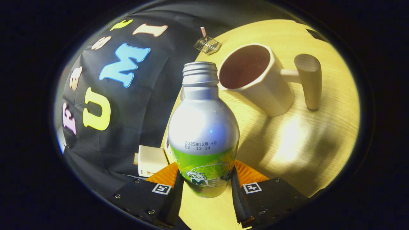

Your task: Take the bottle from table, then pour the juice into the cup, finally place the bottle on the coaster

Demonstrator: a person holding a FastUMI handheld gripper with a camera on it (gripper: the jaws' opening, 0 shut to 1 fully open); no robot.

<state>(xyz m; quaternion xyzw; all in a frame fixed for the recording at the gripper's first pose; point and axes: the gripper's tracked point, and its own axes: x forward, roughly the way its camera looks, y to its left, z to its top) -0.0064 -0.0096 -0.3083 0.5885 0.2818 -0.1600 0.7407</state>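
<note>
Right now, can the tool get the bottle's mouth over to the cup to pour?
Probably yes. The tool is shut on the bottle, whose cap is off, and the cup stands just beyond it on the table with nothing in between.

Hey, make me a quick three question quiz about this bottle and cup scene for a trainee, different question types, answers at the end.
1. True or false: the gripper has both fingers pressed on the bottle.
2. The bottle's mouth is: A capped, B open.
3. What sticks out from the side of the cup?

Key:
1. True, it is held between the fingers.
2. B, bare threads show with no cap.
3. A wooden handle, on the side away from the bottle.
</note>
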